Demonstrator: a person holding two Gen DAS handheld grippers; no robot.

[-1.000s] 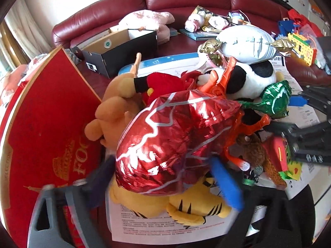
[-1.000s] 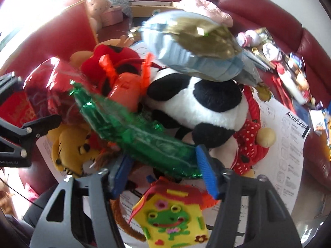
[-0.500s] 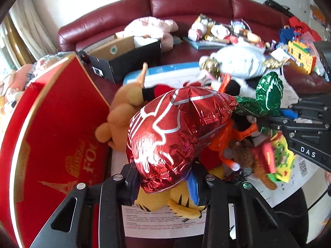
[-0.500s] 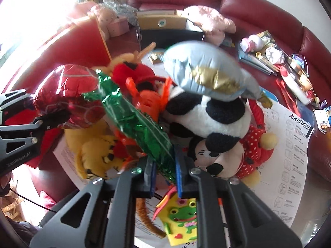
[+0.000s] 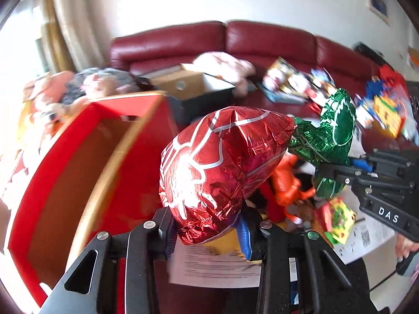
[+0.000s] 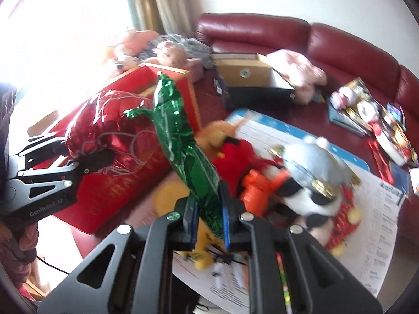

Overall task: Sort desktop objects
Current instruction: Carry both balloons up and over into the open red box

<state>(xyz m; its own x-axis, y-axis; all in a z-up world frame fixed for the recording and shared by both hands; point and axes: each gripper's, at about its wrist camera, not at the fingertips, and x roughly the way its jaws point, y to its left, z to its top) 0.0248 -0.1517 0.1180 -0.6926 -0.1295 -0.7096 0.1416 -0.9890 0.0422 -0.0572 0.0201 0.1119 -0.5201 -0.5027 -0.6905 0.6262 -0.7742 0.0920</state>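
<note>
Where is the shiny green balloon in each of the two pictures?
Left wrist view: the green balloon is at the right, pinched by the right gripper, beside the red balloon.
Right wrist view: the green balloon runs up the middle from the right gripper.
Shared landmark: the red box.

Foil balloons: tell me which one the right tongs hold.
The green balloon, pinched between the right tongs. The red balloon with silver web lines sits in the left tongs.
</note>
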